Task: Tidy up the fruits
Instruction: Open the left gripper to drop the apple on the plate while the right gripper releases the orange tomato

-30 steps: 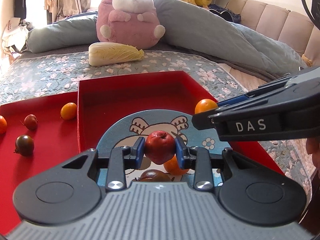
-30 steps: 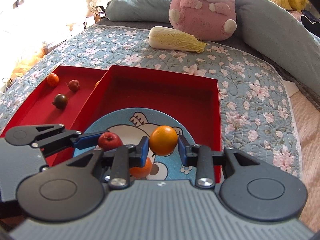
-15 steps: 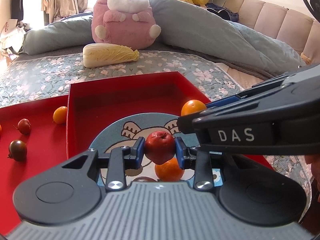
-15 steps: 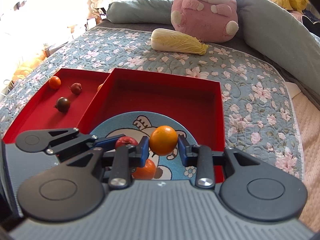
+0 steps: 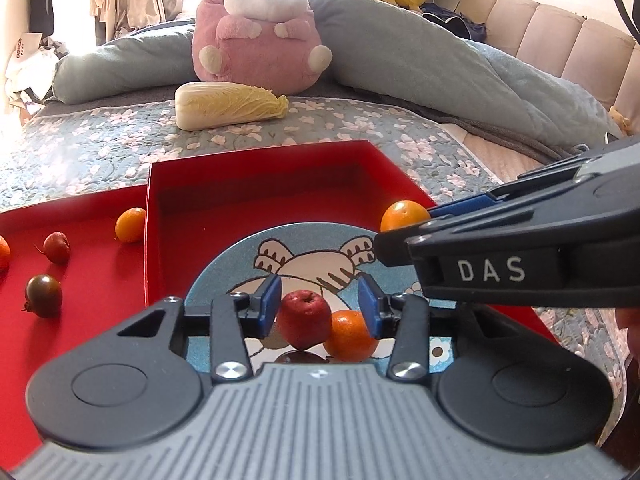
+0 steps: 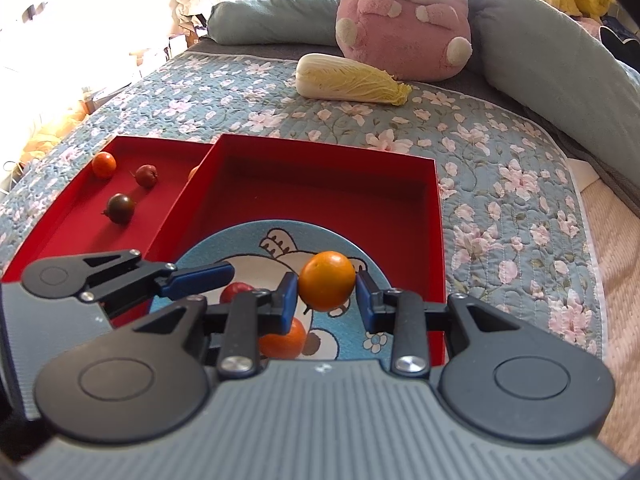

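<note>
A blue cartoon plate [image 5: 240,256] [image 6: 240,240] lies in the right red tray [image 5: 256,184] [image 6: 320,184]. My left gripper [image 5: 319,304] is open over the plate. A small red apple [image 5: 304,319] [image 6: 236,291] sits on the plate between its fingers, beside an orange [image 5: 351,334] [image 6: 285,340]. My right gripper [image 6: 326,294] is shut on another orange [image 6: 327,280] [image 5: 402,216], held above the plate. It reaches in from the right in the left wrist view.
The left red tray [image 5: 80,280] [image 6: 80,208] holds a dark tomato [image 5: 43,295] [image 6: 121,208], a small red fruit [image 5: 57,247] [image 6: 146,175] and small oranges [image 5: 130,225] [image 6: 104,164]. A cabbage [image 5: 228,104] [image 6: 352,80] and pink plush [image 5: 260,36] [image 6: 404,20] lie behind on the floral quilt.
My left gripper has opened and let go of the red apple, which now rests on the plate beside the orange. My right gripper still holds its orange.
</note>
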{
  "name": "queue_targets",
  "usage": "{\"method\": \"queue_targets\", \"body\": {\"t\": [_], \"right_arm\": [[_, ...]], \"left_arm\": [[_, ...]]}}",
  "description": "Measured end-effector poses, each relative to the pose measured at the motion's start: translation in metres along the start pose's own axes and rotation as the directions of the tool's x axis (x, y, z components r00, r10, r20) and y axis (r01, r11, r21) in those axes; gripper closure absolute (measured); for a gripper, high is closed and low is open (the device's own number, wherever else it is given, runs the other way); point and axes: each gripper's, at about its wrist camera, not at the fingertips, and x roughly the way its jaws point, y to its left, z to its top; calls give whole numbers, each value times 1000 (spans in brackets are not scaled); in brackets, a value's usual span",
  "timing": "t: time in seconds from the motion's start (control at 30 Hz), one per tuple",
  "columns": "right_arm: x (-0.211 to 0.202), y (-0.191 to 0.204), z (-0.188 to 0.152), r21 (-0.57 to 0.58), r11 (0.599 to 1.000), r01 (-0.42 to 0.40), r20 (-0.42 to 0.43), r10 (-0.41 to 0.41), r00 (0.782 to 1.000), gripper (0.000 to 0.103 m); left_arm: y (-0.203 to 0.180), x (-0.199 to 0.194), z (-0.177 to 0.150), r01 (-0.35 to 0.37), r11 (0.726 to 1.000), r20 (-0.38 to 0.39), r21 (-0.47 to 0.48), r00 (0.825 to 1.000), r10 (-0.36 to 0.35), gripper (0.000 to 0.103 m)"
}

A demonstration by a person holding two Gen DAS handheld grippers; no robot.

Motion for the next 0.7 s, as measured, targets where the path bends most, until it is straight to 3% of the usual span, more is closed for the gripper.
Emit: {"method": "queue_targets", "body": {"t": [0.27, 0.7], "right_arm": [[2, -1, 1, 6, 1000, 10, -3, -10, 1000, 68], [15, 6, 5, -6, 1000, 15, -35, -15, 999, 68]], "left_arm": [[0, -11, 2, 4, 1000, 9, -1, 1000, -4, 40], [13, -34, -1, 22, 1000, 3, -12, 1000, -22, 40]]}}
